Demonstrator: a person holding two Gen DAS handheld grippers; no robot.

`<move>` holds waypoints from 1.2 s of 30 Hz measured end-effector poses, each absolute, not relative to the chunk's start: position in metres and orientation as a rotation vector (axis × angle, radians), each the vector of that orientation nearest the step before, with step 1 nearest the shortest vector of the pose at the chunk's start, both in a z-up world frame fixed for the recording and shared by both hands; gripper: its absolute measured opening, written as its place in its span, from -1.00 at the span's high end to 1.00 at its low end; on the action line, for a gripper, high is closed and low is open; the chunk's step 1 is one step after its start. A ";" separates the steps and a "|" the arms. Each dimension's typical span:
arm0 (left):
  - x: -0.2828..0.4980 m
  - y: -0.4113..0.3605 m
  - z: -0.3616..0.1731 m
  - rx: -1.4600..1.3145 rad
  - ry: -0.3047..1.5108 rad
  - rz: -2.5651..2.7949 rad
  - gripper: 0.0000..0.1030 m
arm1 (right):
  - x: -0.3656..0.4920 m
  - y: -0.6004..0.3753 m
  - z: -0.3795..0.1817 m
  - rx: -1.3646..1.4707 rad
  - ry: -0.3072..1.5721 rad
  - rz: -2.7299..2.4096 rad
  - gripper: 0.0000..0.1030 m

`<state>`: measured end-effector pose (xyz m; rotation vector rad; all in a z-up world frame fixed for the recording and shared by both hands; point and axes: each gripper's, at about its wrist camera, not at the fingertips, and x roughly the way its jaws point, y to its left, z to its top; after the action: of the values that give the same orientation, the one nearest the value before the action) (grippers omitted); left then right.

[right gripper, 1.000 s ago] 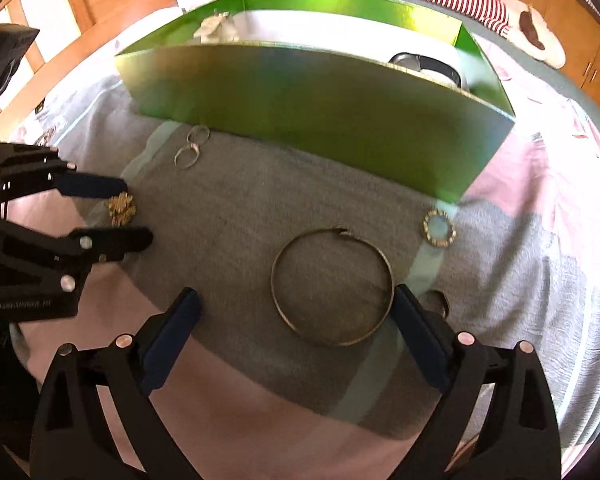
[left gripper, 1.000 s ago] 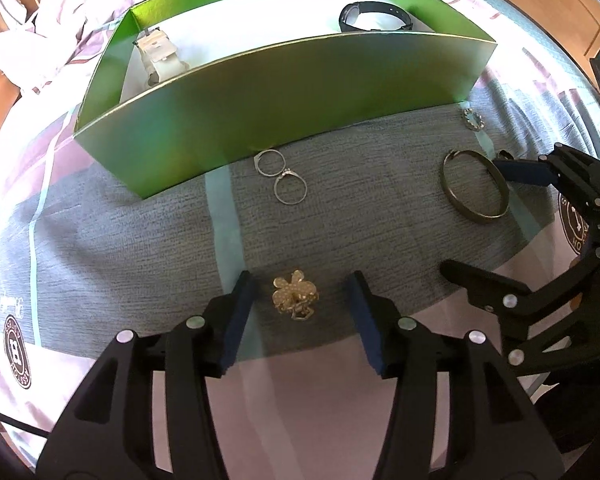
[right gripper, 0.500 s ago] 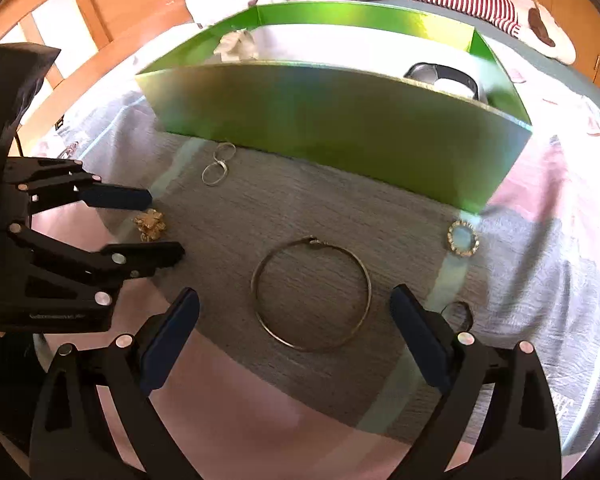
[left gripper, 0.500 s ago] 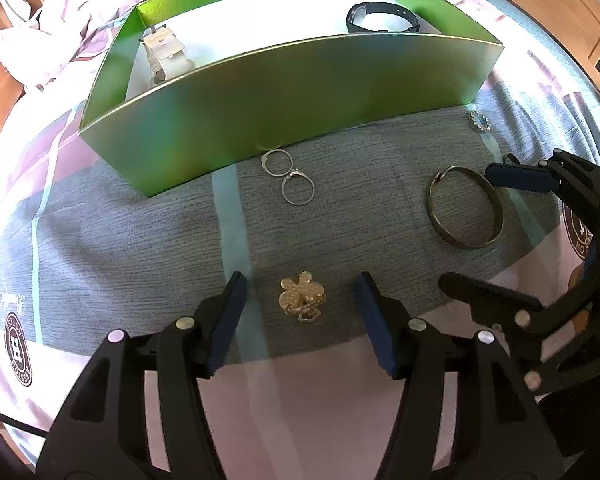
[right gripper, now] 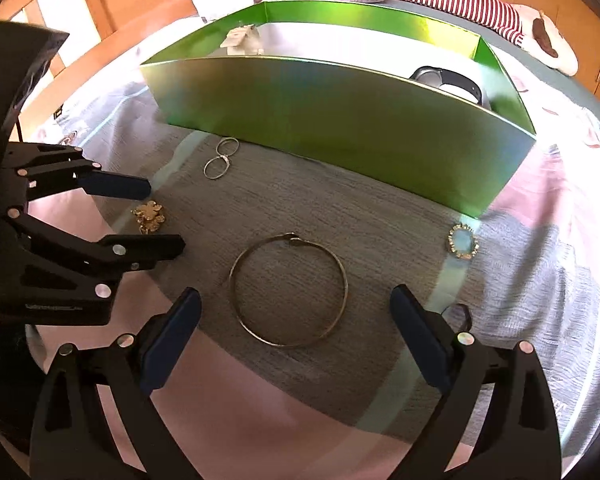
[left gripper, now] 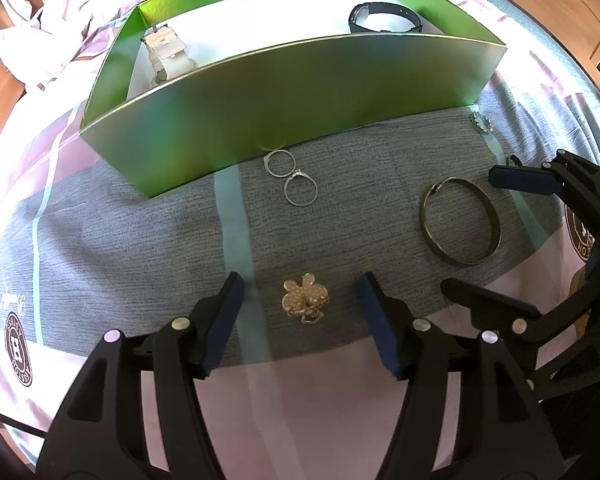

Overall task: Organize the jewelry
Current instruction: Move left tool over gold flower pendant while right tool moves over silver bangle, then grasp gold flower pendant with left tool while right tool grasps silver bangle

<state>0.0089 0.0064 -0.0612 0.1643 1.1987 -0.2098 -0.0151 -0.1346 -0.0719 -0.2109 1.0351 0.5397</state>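
The left gripper is spread wide, its fingers flanking a gold flower-shaped brooch lying on the grey bedspread. The right gripper is also spread wide, flanking a thin dark metal bangle lying flat near the green box.

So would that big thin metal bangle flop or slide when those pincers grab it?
The thin metal bangle holds a clean circle, so it is probably rigid. Lying flat on the textured grey bedspread, it may resist sliding, but its narrow smooth rim could slip from the open right gripper.
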 end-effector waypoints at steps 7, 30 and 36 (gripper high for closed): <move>0.009 0.008 -0.059 0.157 1.193 -0.206 -0.18 | -0.014 -0.122 -0.076 -0.283 0.991 0.485 -0.82; 0.017 0.023 -0.048 0.042 1.196 -0.298 -0.31 | -0.013 -0.132 -0.070 -0.222 0.981 0.543 -0.15; 0.013 0.030 -0.046 0.044 1.196 -0.305 -0.34 | -0.012 -0.133 -0.068 -0.211 0.996 0.549 -0.21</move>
<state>0.0135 0.0301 -0.0457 0.0441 1.1965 -0.3055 -0.0117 -0.1327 -0.0677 -0.2110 0.9960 0.5489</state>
